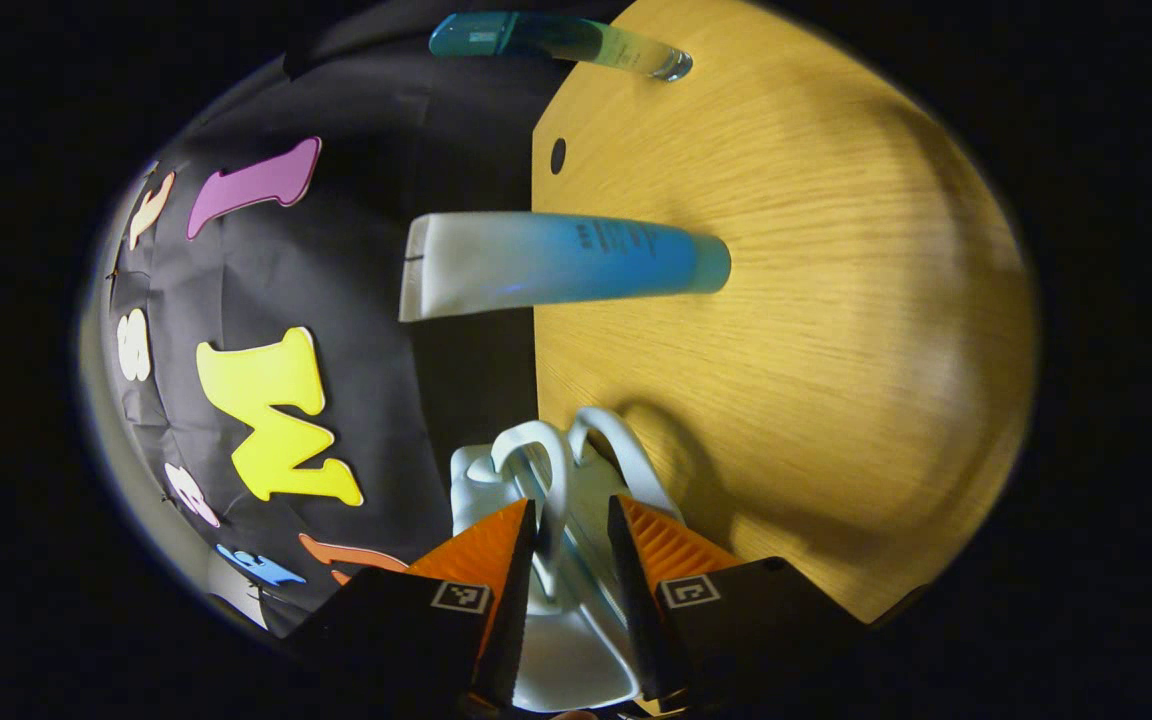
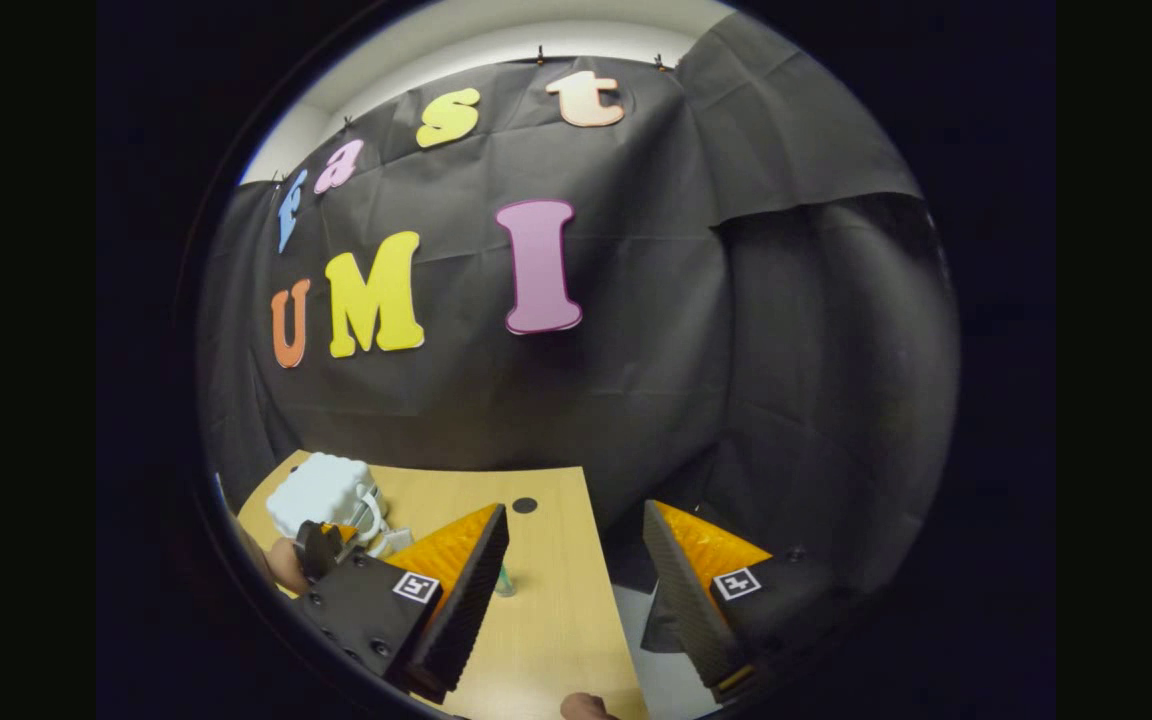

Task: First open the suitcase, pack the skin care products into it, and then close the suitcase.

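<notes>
Between the left jaws: the pale suitcase point(image 1: 576, 560) has its looped handle point(image 1: 551, 470) rising up the gap; both fingers sit close on either side of it, though whether they press on it I cannot tell.
Left gripper point(image 1: 573, 520): jaws narrowed around the handle, over the edge of the wooden tabletop point(image 1: 816, 330).
Ahead of the left jaws: a blue-and-white tube point(image 1: 561, 265) stands on its cap on the tabletop, well apart from the suitcase.
Further ahead: a teal-and-clear tube point(image 1: 561, 42) stands near the tabletop's far edge.
Right gripper point(image 2: 576, 545): jaws spread wide with nothing between them, held above the tabletop corner point(image 2: 546, 620).
Beyond the right gripper's left finger: the suitcase point(image 2: 321, 492) sits on the tabletop with the left gripper point(image 2: 321, 548) and a hand point(image 2: 286, 565) at it.
</notes>
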`<state>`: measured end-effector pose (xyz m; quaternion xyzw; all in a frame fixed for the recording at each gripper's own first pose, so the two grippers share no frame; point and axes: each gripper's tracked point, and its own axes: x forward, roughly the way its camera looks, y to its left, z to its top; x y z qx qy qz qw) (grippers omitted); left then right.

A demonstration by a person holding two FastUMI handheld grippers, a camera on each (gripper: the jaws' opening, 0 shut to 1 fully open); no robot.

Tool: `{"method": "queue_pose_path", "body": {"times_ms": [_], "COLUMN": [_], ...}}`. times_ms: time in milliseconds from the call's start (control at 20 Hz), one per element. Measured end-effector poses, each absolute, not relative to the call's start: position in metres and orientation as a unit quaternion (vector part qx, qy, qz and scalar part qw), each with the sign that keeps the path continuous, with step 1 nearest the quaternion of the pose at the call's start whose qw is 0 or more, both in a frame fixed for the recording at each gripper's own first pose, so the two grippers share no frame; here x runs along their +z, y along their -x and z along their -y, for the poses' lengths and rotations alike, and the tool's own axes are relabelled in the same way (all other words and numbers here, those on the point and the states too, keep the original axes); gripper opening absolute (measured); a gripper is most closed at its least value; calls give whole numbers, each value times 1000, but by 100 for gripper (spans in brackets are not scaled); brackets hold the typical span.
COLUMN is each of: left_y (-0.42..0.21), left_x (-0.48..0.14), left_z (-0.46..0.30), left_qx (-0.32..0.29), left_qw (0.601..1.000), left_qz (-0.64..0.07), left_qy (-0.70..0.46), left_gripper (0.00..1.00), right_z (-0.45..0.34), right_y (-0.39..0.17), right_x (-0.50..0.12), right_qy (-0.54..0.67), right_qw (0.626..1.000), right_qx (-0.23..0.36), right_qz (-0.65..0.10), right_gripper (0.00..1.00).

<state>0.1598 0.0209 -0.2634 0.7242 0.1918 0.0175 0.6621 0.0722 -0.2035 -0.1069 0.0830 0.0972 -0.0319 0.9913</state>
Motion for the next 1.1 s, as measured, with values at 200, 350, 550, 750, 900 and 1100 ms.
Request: {"method": "queue_pose_path", "body": {"times_ms": [200, 350, 550, 750, 900, 1100], "left_y": [-162, -164, -154, -143, -134, -123], "left_x": [-255, -251, -223, -181, -146, -94], "left_z": [-22, -21, -23, -36, -53, -96], "left_qx": [20, 16, 28, 35, 45, 62], "left_qw": [660, 690, 739, 795, 819, 854], "left_qz": [-188, -185, -166, -141, -123, -95], "left_qy": [-727, -700, -653, -589, -558, -507], "left_gripper": [21, 11, 5, 3, 2, 2], "right_z": [199, 187, 162, 137, 114, 76], "right_y": [-66, -61, -55, -54, -55, -54], "right_x": [-108, -106, -96, -81, -69, -47], "right_qy": [-67, -57, -50, -54, -52, -55], "right_qw": [993, 994, 995, 995, 995, 995], "right_qx": [-30, -28, -31, -44, -59, -67], "right_qz": [-91, -89, -77, -68, -65, -50], "right_gripper": [81, 81, 81, 81, 81, 80]}}
